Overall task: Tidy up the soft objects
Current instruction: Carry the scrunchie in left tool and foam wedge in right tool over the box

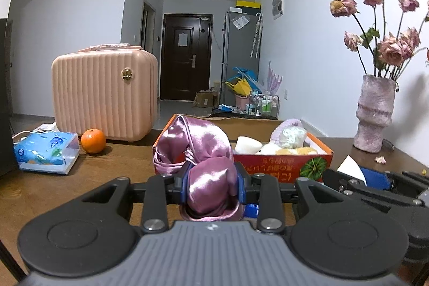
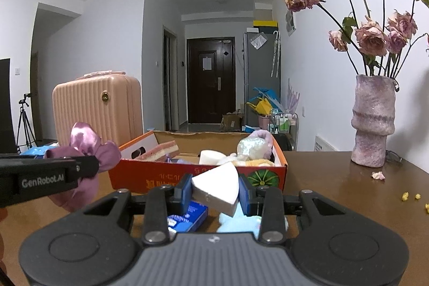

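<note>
My left gripper (image 1: 213, 184) is shut on a shiny purple satin cloth (image 1: 206, 162) that bunches up between its blue pads, just in front of the orange cardboard box (image 1: 284, 168). That cloth (image 2: 85, 146) and the left gripper show at the left of the right wrist view. A white wedge-shaped sponge (image 2: 217, 186) is clamped in my right gripper (image 2: 215, 192), short of the box (image 2: 166, 176). Inside the box lie a pink-and-cream sponge block (image 2: 161, 150), a white round piece (image 2: 211, 157) and a plush toy (image 2: 254, 145). The right gripper (image 1: 375, 178) is at the right in the left wrist view.
A pink ribbed case (image 1: 104, 93), an orange (image 1: 93, 141) and a blue tissue pack (image 1: 47, 152) stand at the left of the wooden table (image 1: 120, 160). A vase of dried roses (image 2: 374, 122) stands at the right. A blue packet (image 2: 187, 216) and a pale blue soft thing (image 2: 236, 219) lie under the right gripper.
</note>
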Available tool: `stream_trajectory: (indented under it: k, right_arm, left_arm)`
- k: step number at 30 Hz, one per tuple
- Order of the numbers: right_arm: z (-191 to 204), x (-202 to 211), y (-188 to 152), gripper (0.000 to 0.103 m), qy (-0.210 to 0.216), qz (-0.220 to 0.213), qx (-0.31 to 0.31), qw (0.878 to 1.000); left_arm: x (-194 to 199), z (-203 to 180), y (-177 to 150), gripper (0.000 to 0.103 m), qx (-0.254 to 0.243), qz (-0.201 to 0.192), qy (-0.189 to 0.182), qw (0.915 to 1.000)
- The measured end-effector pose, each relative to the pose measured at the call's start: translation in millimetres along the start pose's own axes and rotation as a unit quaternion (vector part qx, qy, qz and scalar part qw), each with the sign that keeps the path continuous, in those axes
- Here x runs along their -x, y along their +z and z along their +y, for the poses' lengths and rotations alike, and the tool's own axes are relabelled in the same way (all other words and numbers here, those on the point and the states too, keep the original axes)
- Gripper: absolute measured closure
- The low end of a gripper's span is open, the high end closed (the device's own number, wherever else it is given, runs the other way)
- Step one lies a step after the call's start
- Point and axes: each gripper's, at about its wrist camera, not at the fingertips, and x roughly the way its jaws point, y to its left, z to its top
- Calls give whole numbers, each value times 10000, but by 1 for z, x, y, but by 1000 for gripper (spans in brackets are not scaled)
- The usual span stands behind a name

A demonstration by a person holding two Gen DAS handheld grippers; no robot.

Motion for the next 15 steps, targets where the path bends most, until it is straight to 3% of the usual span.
stream_trajectory:
  k: [15]
  right_arm:
    - [-4,-51,19,68,-27,-204,-64,9998]
  left_arm:
    - [-47,4,21,70,152,-90,65,9998]
